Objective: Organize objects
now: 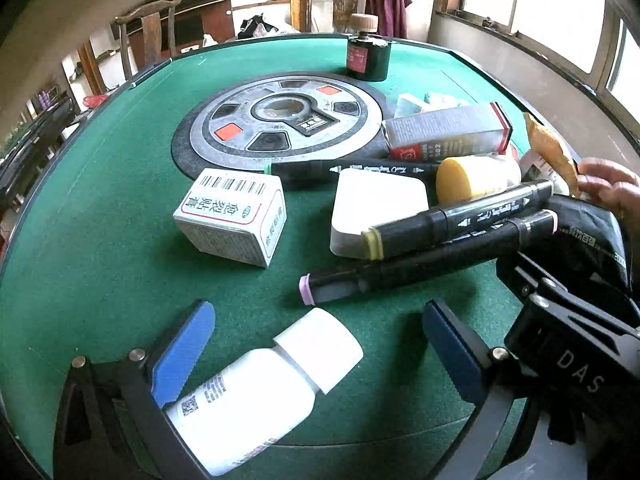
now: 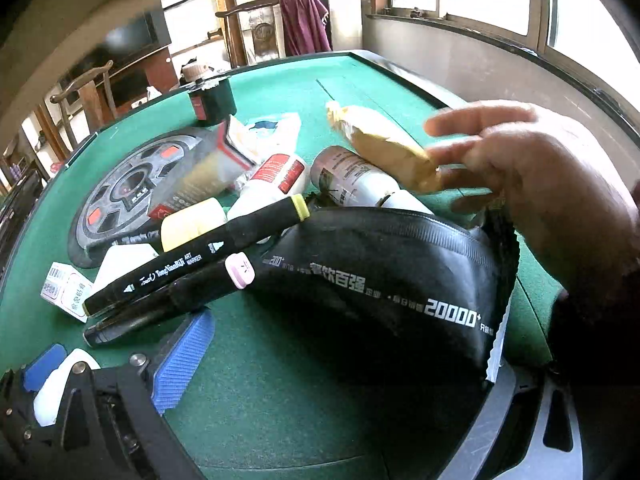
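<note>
My left gripper [image 1: 318,344] is open around a white pill bottle [image 1: 264,392] that lies on the green table [image 1: 100,200]; the jaws stand apart from it. My right gripper [image 2: 320,360] is open, with a black pouch [image 2: 380,280] lying between its fingers; the right finger is hidden behind the pouch. A bare hand [image 2: 540,168] holds a tan packet [image 2: 384,148] above the pouch. Black markers [image 1: 452,220] lean on the pouch [image 1: 588,236]. A white carton [image 1: 236,216] and a white block [image 1: 376,208] lie mid-table.
A round grey dial [image 1: 280,120] sits in the table's middle. A dark ink bottle [image 1: 368,52] stands at the far edge. A grey and red box [image 1: 448,132], a yellow-capped tube [image 1: 476,178] and tubes [image 2: 276,184] crowd the right. Chairs stand behind.
</note>
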